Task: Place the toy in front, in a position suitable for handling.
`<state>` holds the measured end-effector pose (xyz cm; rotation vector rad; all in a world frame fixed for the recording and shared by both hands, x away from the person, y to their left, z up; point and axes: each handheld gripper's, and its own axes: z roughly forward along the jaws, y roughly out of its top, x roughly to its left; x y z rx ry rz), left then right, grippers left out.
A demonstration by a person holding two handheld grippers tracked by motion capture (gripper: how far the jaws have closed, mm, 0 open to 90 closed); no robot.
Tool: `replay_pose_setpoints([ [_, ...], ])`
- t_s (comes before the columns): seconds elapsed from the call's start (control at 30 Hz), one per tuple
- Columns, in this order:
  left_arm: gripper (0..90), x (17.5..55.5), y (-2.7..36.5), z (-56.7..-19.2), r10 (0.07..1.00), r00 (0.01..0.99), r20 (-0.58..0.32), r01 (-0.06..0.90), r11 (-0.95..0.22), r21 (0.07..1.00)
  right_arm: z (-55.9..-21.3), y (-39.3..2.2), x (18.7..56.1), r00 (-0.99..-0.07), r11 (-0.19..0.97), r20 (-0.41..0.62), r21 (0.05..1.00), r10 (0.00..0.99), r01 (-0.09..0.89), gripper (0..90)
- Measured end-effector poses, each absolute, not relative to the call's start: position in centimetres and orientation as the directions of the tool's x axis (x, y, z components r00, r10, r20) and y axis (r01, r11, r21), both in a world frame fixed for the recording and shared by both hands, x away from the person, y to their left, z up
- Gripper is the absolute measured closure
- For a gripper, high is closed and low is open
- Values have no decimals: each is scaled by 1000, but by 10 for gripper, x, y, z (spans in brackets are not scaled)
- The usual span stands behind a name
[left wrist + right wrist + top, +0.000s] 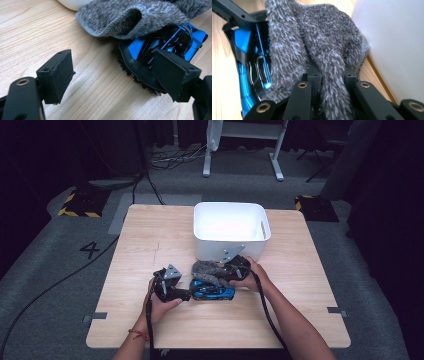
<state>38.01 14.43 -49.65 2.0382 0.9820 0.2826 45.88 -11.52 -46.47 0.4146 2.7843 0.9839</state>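
From the high view, a blue and black toy car [212,292] is being steadied on the wooden table [150,245] just in front of a white plastic bin [231,227]; a grey fluffy cloth [207,271] is being draped over the car's far side by the right gripper [231,271], while the left gripper [186,294] is being held against the car's left end; with the bin so close behind, the cloth or the right hand is at risk of being caught against the bin wall, and the bin of being nudged.

In the left gripper view, the jaws are being kept fairly wide; the right pad is being rested on the car's dark end [140,72] while the other pad is being left in free air over the table, so the car is not being clamped; if the cloth [130,17] is being dragged hard across the roof, the car is likely to be rolled or swivelled away from that single pad; its wheels are being given nothing to hold them.

In the right gripper view, the jaws are being held narrowly on a fold of the cloth [329,65], with the car [249,62] beside it and the bin wall [397,47] just beside the other edge; only a thin bunch is being pinched, so it may be pulled out by friction on the car.
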Motion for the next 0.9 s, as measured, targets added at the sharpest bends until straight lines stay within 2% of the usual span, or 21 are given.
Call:
replay_pose_setpoints([
  [0.17, 183, 381, 145, -497, 726, 671, -148, 541, -343, 768, -464, -134, 460, -941, 754, -63, 617, 332, 225, 758],
  [0.3, 183, 381, 145, -497, 724, 671, -157, 546, -340, 766, -469, -152, 458, -937, 791, -86, 565, 338, 234, 758],
  [0.57, 184, 381, 144, -498, 722, 671, -168, 549, -331, 768, -480, -188, 442, -932, 750, -35, 604, 361, 268, 762],
  [0.77, 183, 381, 146, -498, 723, 671, -166, 549, -333, 767, -472, -211, 419, -943, 779, -41, 575, 331, 248, 763],
  [0.9, 184, 381, 144, -498, 724, 669, -166, 550, -332, 766, -461, -220, 404, -945, 738, -31, 633, 325, 233, 764],
])
